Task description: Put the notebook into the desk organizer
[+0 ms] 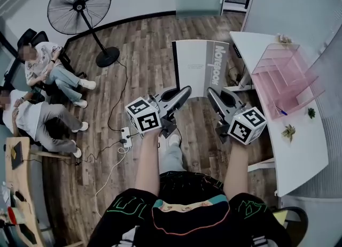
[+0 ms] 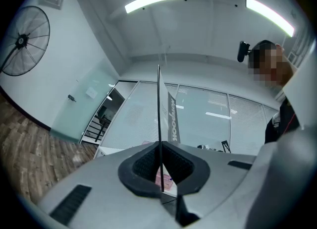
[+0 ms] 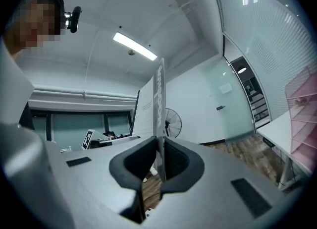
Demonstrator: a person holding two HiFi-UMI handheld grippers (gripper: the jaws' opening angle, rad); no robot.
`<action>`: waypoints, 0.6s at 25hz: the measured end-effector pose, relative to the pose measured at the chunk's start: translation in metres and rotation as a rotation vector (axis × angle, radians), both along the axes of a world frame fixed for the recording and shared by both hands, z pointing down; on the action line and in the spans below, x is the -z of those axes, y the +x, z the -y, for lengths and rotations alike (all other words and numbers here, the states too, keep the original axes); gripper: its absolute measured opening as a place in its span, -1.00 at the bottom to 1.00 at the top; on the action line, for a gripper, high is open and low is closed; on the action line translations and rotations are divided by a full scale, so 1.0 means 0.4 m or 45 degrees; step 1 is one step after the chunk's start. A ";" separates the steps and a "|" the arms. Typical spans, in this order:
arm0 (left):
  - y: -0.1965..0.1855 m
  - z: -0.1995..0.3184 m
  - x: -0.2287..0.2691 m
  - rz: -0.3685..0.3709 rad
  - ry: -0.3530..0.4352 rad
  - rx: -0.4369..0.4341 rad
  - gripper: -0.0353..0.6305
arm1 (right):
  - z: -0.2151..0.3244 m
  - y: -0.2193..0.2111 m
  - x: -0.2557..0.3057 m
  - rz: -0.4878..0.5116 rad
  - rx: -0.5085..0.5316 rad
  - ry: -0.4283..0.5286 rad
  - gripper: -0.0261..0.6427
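My left fingers [image 1: 179, 95] and right fingers [image 1: 217, 98] squeeze shut on the bottom edge of the light, bendy white notebook [image 1: 199, 67], near the pink plastic organizer [image 1: 286, 77].

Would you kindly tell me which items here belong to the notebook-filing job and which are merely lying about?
In the job: white-and-grey paper notebook, clamped by left gripper and right gripper; translucent pink plastic desk organizer on the white desk.

Just lying about: black pedestal fan; white power strip on the wooden floor; small green plant sprigs.
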State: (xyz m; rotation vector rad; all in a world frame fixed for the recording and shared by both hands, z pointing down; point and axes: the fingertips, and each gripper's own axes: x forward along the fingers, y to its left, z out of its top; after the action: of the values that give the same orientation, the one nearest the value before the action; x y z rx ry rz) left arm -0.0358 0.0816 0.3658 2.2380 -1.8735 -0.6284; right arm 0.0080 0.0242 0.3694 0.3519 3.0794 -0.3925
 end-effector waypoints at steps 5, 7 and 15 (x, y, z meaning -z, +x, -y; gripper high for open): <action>-0.130 0.092 -0.040 -0.031 -0.014 -0.026 -0.87 | 0.092 -0.126 -0.040 -0.029 -0.041 -0.005 -0.87; -0.198 0.122 -0.058 -0.043 -0.032 -0.021 -0.87 | 0.123 -0.194 -0.058 -0.045 -0.041 -0.009 -0.87; -0.540 0.136 -0.064 -0.072 -0.075 0.085 -0.87 | 0.143 -0.551 -0.063 -0.069 0.075 -0.070 -0.87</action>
State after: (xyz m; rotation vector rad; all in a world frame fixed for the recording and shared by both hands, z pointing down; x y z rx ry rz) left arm -0.2517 0.0273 0.3914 2.1072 -1.9211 -0.6311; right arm -0.2124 -0.0332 0.3947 0.4381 3.1093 -0.4962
